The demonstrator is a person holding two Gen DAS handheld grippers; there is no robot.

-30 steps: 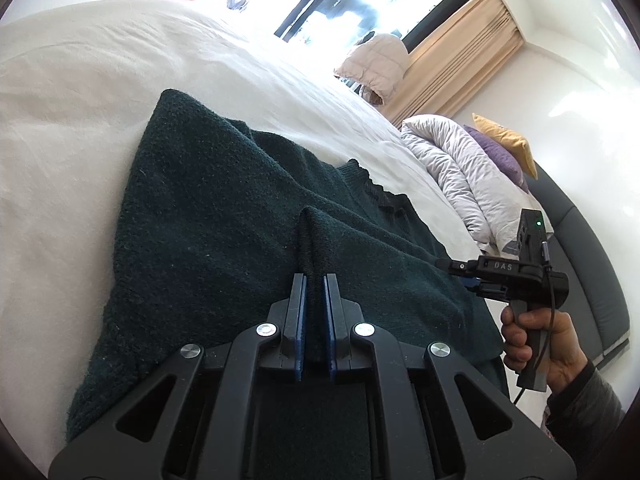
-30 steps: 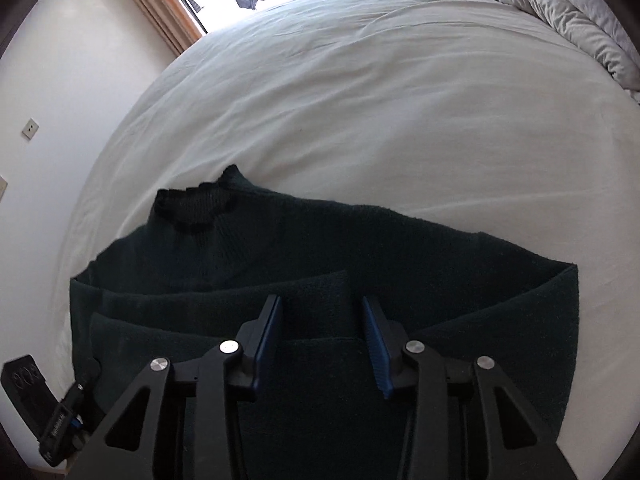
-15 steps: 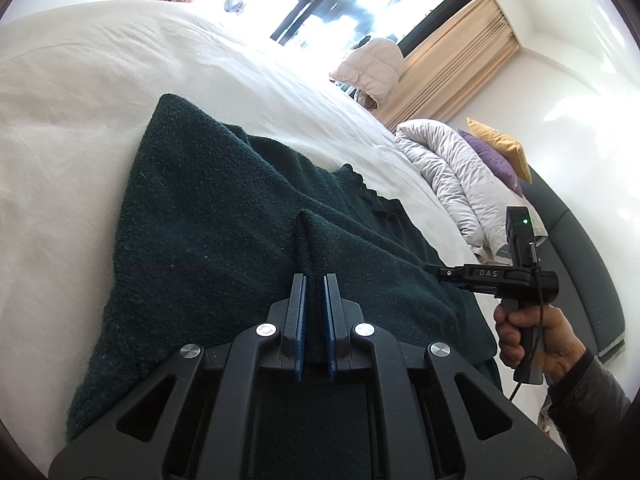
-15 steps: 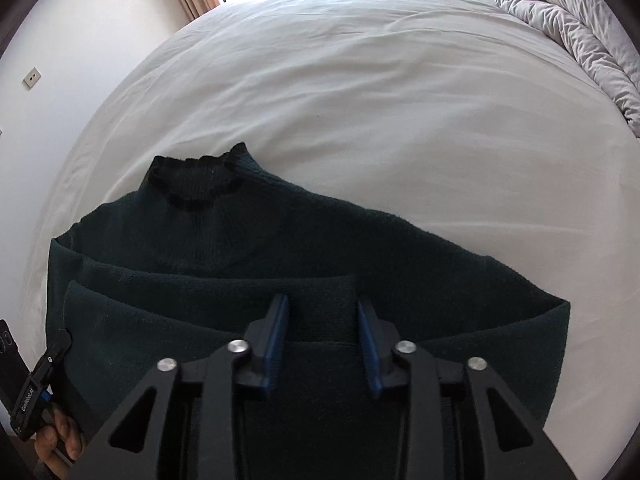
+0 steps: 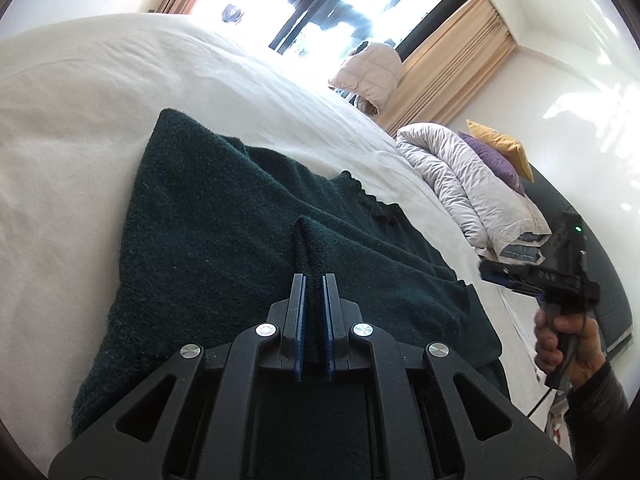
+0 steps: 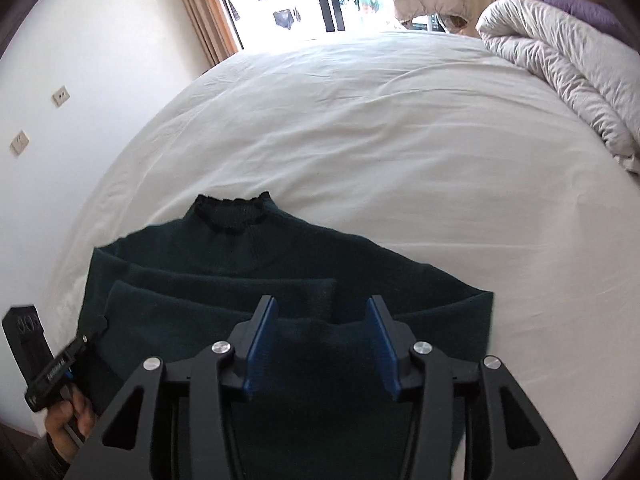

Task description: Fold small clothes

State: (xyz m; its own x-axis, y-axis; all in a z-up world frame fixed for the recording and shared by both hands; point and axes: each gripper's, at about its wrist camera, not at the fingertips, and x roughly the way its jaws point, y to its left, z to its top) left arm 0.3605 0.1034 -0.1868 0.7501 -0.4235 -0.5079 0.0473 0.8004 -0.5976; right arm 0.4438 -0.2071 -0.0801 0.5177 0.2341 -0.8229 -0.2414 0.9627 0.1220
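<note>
Dark green fuzzy knit sweater (image 6: 280,272) spread on white cotton bedsheet (image 6: 400,140), partly folded.
Left gripper (image 5: 313,280) pinches a raised ridge of the knit; right gripper (image 6: 322,304) jaws opening, fabric below them, pads clear; rumpled grey duvet (image 6: 560,52) far right.

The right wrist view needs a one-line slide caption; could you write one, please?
Right gripper opening above a folded green sweater on a white bed.

sweater's (image 6: 304,264) near hem hidden behind gripper bodies, right gripper (image 5: 496,276) blurred — duvet (image 6: 560,60) cropped
</note>
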